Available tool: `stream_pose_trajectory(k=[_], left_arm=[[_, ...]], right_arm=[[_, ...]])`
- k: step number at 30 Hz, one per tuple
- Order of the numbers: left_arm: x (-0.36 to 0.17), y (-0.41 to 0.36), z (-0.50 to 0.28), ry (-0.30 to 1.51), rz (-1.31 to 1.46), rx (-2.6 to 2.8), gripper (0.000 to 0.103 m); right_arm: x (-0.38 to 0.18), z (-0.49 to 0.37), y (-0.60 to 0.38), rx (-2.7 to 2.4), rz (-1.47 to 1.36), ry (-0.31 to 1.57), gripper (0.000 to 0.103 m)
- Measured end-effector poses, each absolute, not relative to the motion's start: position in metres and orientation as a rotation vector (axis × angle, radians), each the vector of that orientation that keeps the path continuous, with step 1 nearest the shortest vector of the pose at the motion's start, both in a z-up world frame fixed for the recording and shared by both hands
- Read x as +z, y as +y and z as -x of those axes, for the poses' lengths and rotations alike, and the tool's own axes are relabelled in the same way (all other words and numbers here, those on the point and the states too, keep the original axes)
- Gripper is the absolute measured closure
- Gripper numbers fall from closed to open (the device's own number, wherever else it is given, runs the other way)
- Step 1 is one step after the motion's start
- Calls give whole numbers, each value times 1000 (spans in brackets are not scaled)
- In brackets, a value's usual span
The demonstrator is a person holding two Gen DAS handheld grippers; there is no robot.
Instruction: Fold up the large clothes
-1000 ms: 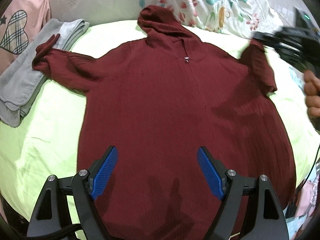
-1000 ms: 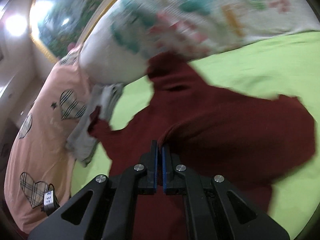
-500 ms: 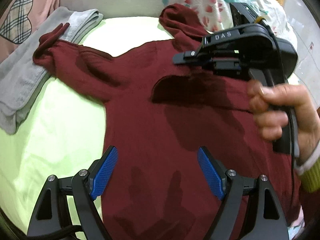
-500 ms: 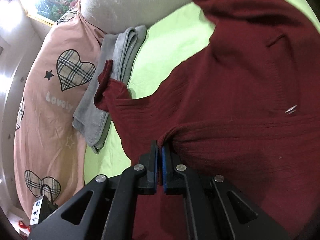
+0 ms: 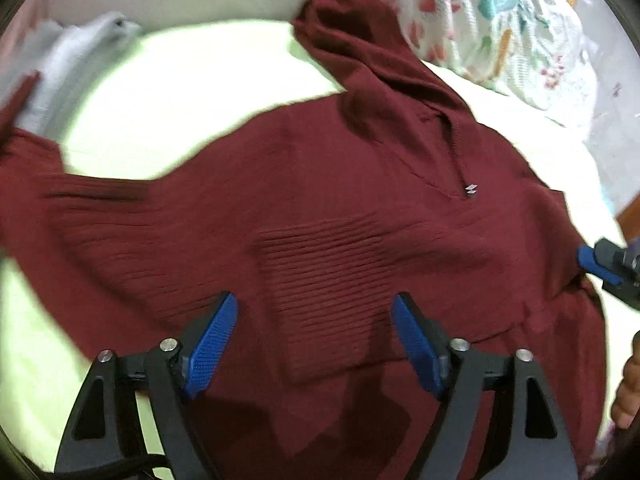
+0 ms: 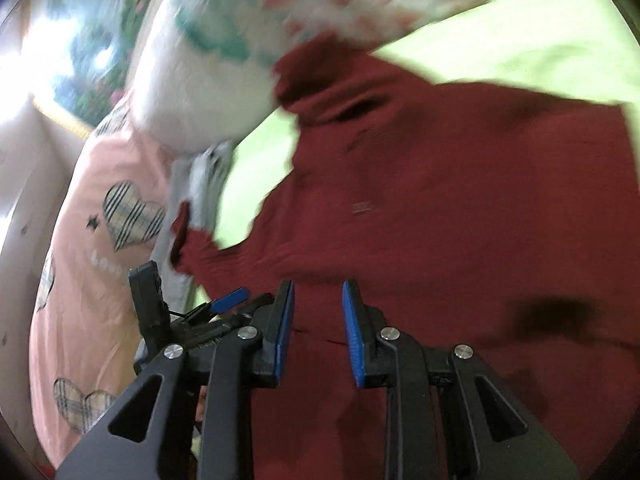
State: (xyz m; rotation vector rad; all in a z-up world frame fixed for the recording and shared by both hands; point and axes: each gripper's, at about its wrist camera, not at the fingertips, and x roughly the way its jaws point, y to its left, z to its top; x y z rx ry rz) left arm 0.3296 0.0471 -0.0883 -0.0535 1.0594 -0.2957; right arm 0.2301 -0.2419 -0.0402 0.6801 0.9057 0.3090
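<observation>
A dark red hooded sweater point(image 5: 320, 216) lies flat on a light green bedsheet point(image 5: 168, 92), hood towards the pillows. Its right sleeve point(image 5: 328, 304) is folded across the chest; the left sleeve stretches out to the left. My left gripper point(image 5: 314, 344) is open and empty just above the folded sleeve. My right gripper point(image 6: 318, 324) is open and empty above the sweater point(image 6: 460, 216); it also shows at the right edge of the left wrist view point(image 5: 604, 268). The left gripper shows in the right wrist view point(image 6: 192, 316).
A folded grey garment point(image 5: 68, 64) lies at the bed's left under the left cuff. A floral pillow point(image 5: 492, 28) and a pink quilt with plaid hearts point(image 6: 100, 240) line the head and left side.
My right gripper carried the right sleeve across the chest, opened and let it go, then drew back to the right. The left gripper moved in closer over the sweater.
</observation>
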Motion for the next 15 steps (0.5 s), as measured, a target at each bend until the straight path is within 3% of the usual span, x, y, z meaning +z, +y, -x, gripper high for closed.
stream_pose_trajectory(k=[2,4,5,12,15], left_arm=[[-93,43,-332,1056,48,-301,42],[-91,41,-330,1027,35,-297,75],[-90,42,-330,1032,65,-325,98],[-55,58,-312,898,59,-231,99],[-68,71,-318,949,81,-220,99]], right_arm=[[-39,-212,-265,241,-699,880,77],[-38,-196,-287,176,-719,860,77],[-38,-190,-295,151,-727,852,77],[-34,-177,-354,-52,-689,828,76],[-44,-198,-372,-108,-647,875,62]])
